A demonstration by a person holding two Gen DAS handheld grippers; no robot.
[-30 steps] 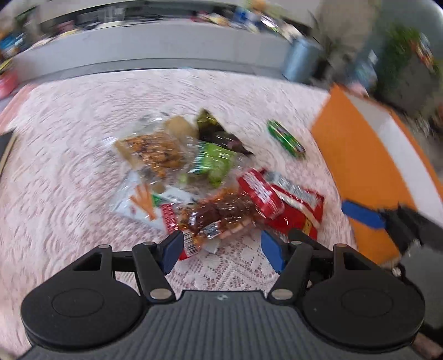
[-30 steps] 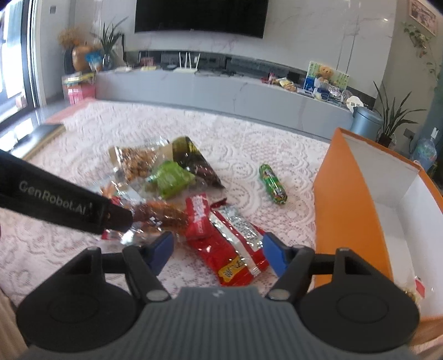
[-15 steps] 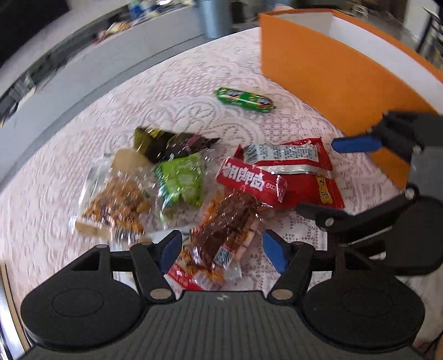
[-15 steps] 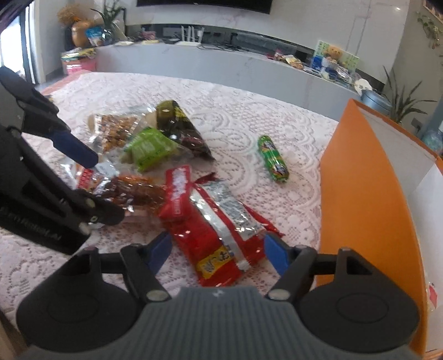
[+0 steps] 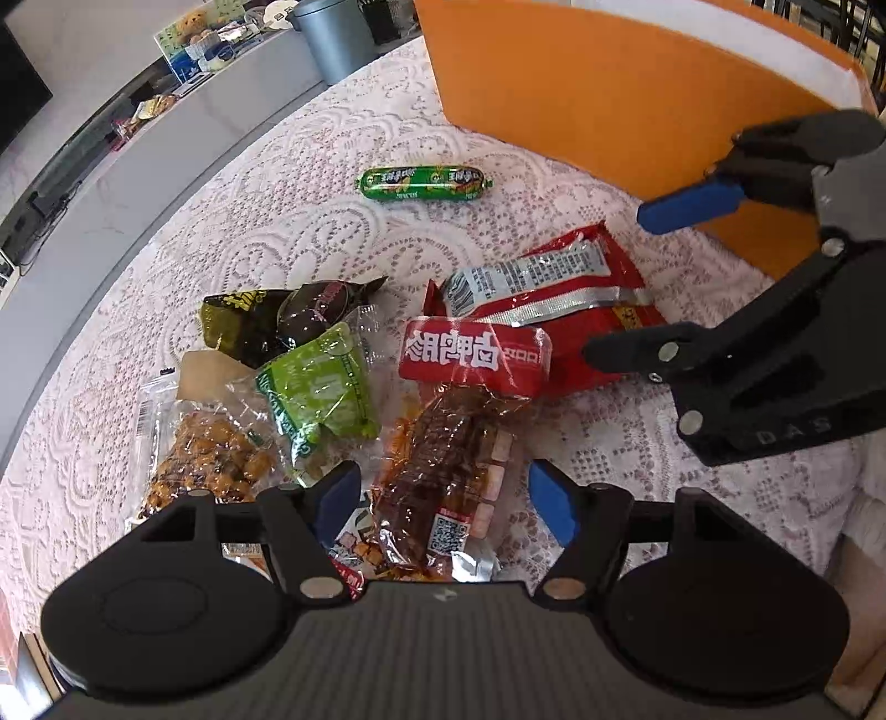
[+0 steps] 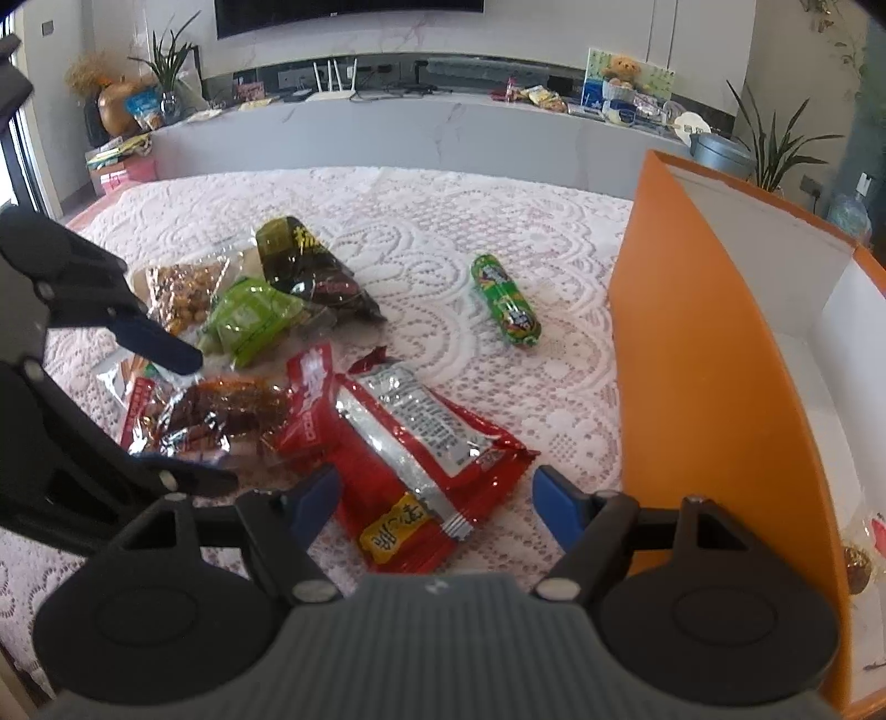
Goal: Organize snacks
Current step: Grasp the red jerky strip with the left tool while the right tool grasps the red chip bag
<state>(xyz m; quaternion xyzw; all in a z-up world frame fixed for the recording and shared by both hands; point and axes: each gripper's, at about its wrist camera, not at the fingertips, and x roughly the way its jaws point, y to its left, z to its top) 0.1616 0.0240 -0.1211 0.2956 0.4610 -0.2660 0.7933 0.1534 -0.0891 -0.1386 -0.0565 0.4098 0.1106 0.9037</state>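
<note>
A pile of snack packets lies on a lace tablecloth (image 5: 277,221). My left gripper (image 5: 443,498) is open, its fingers either side of a clear packet of brown dried meat (image 5: 443,459) with a red top (image 5: 476,354). My right gripper (image 6: 432,498) is open just above a large red and silver packet (image 6: 421,443). Beside these lie a green packet (image 5: 321,387), a dark packet (image 5: 277,321) and a clear bag of nuts (image 5: 205,454). A green sausage stick (image 5: 423,183) lies apart, near the orange box (image 6: 692,360).
The orange box with white inside stands open at the right and holds a few snacks (image 6: 858,559) at its bottom. A long grey counter (image 6: 415,133) runs behind the table. A grey bin (image 5: 332,33) stands past the table edge.
My left gripper has swung round and come down close over the dried-meat packet. My right gripper has moved forward and lower over the red and silver packet. Both stay open.
</note>
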